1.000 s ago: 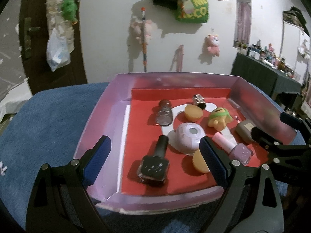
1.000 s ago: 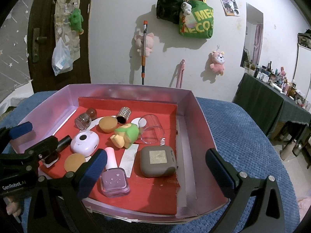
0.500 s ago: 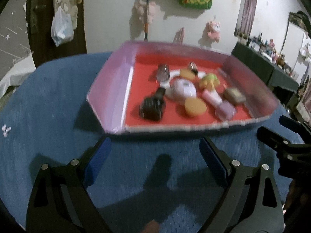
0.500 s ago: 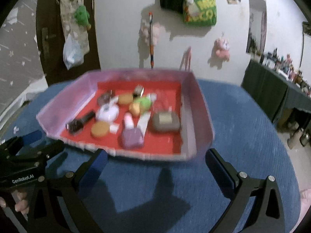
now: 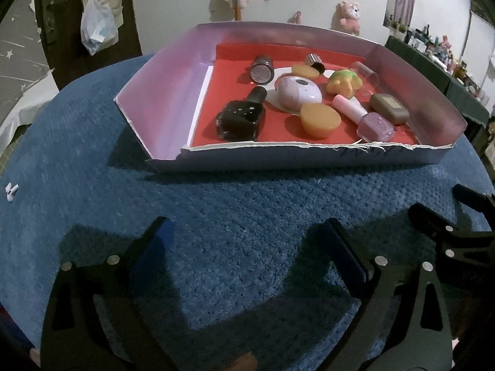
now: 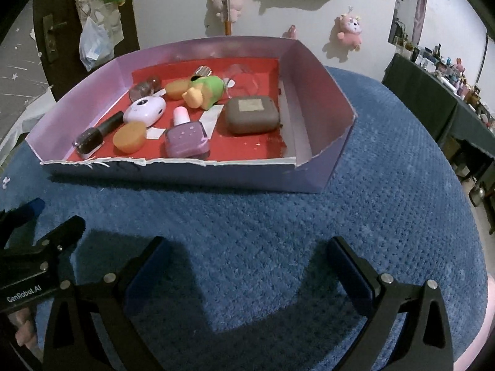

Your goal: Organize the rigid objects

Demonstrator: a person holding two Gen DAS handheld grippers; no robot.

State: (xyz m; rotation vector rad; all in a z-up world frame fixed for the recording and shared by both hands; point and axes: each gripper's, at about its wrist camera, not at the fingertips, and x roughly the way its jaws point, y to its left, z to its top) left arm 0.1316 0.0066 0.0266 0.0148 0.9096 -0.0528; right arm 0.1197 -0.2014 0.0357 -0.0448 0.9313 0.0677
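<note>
A lilac cardboard box (image 5: 167, 92) with a red floor lies on the blue cloth and holds several small items. Among them are a black nail polish bottle (image 5: 243, 117), a lilac nail polish bottle (image 6: 185, 137), an orange round puff (image 5: 320, 120), a white oval device (image 5: 298, 91), a green and yellow toy (image 6: 204, 91) and a brown case (image 6: 250, 116). My left gripper (image 5: 247, 228) hovers over bare cloth in front of the box, its jaws opening with nothing between them. My right gripper (image 6: 246, 245) stands open beside it, also empty.
The blue textured cloth (image 6: 278, 232) covers a rounded surface that drops off on all sides. A dark side table (image 6: 439, 92) crowded with bottles stands at the right. A door with a hanging bag (image 5: 99, 31) is at the back left. A small white scrap (image 5: 10, 190) lies at the left.
Both grippers have drawn back from above the box and tilted down towards the cloth. The box and its contents now lie ahead of the fingertips, not between them.
</note>
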